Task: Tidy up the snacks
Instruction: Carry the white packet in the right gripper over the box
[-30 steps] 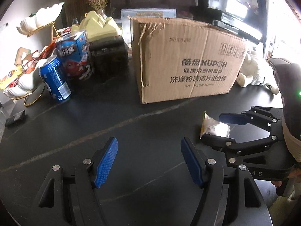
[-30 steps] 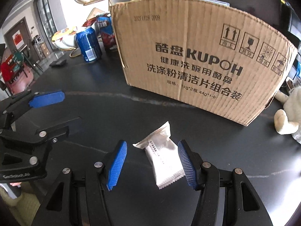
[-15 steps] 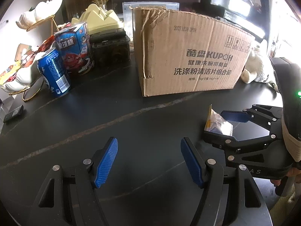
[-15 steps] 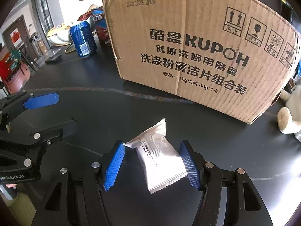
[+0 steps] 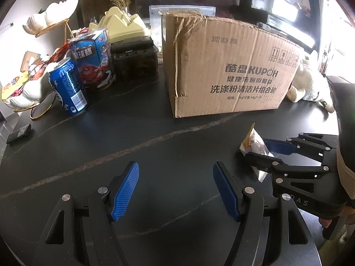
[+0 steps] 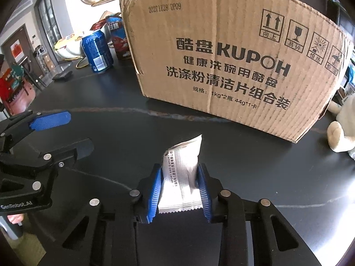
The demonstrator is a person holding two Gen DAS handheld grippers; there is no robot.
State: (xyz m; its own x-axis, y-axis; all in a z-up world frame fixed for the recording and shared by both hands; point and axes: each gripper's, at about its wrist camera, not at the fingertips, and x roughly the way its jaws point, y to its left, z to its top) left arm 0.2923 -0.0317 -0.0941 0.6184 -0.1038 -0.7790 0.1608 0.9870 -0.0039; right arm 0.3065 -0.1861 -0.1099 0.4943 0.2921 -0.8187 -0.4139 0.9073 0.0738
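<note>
**Packet pinched, box just ahead**

My right hand-held gripper has just been closing: a moment ago its blue pads stood either side of the white snack packet, and now they press on both of its long edges, with the packet's far end sticking out beyond the fingertips. The packet sits low over the dark tabletop, in front of the cardboard box. My left hand-held gripper has not shifted; its jaws stand half open over bare tabletop with nothing between them.

I cannot see into the box from either view. To its left a white shell-shaped dish on a gold stand holds several bright wrappers. Beside it stand one blue can and one blue snack carton, then a dark container. A small dark flat object lies near the tabletop's left edge, and one white plush toy rests at the box's right end. Nothing stands between packet and box.
</note>
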